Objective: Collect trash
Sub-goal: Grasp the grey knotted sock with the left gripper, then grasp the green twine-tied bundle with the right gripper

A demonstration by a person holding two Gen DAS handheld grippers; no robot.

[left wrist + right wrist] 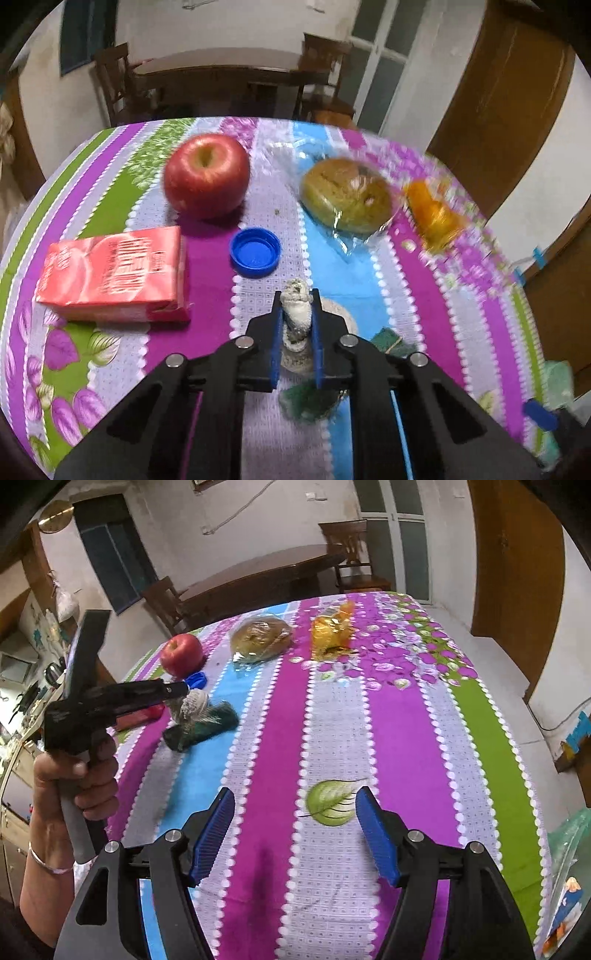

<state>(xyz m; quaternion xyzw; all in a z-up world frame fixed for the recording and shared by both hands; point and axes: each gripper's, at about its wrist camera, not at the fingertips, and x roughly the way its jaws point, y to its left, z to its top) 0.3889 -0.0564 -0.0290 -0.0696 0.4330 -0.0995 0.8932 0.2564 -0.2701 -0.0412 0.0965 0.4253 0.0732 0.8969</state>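
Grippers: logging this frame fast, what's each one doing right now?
Left gripper: shut on a dirty white wad.
Right gripper: open, holding nothing, above the tablecloth.

- The left hand-held gripper [297, 295] has its blue fingers [317, 332] pinched close together, clamped on something between them.
- The person's left hand [83, 771] wraps its grey handle, a bangle at the wrist.
- The right hand-held gripper [295, 805] hangs low with its blue ridged pads [376, 834] spread wide, nothing between them.
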